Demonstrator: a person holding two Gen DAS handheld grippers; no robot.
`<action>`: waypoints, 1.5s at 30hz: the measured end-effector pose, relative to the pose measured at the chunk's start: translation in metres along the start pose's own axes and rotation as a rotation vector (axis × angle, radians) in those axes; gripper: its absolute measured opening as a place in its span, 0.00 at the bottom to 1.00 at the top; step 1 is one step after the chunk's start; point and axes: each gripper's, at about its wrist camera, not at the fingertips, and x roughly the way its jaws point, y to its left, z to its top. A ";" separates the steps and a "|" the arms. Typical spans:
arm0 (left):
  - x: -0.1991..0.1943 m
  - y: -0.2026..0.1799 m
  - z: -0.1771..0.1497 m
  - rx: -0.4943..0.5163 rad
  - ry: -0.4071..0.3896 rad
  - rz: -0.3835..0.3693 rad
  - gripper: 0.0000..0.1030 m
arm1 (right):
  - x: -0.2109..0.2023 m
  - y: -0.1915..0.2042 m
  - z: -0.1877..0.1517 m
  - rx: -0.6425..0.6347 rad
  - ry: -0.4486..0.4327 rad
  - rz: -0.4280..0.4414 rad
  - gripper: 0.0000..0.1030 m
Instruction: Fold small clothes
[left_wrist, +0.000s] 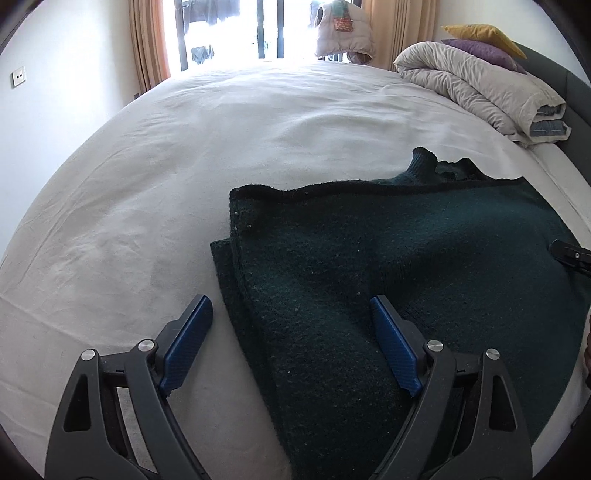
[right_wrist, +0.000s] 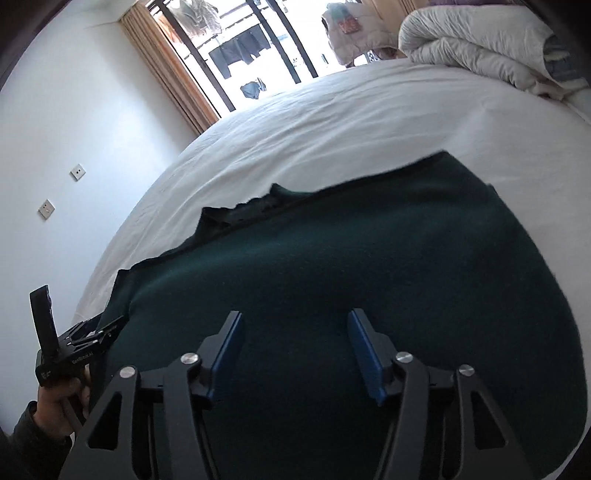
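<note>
A dark green knitted sweater (left_wrist: 406, 258) lies folded on the white bed sheet (left_wrist: 166, 166); its collar sticks up at the far edge. My left gripper (left_wrist: 291, 306) is open and empty, straddling the sweater's left edge. My right gripper (right_wrist: 295, 319) is open and empty, low over the middle of the sweater (right_wrist: 351, 251). The tip of the right gripper shows at the right edge of the left wrist view (left_wrist: 572, 254). The left gripper's body shows at the left of the right wrist view (right_wrist: 70, 347), held in a hand.
A rolled white duvet (left_wrist: 480, 88) with a purple pillow (left_wrist: 484, 51) and a yellow pillow (left_wrist: 484, 35) lies at the bed's far right. A window with curtains (left_wrist: 147, 40) and a hanging pale vest (left_wrist: 343, 33) stand beyond the bed. A white wall is on the left.
</note>
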 end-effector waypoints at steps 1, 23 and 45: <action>-0.001 -0.001 0.000 0.003 0.000 0.004 0.85 | -0.004 -0.008 -0.001 0.009 -0.020 -0.006 0.42; -0.005 0.004 -0.003 -0.017 -0.009 -0.019 0.85 | -0.015 0.030 -0.060 0.107 0.026 0.209 0.50; -0.113 0.056 -0.107 -0.400 -0.029 -0.162 0.85 | -0.101 0.006 -0.111 0.298 -0.138 0.257 0.65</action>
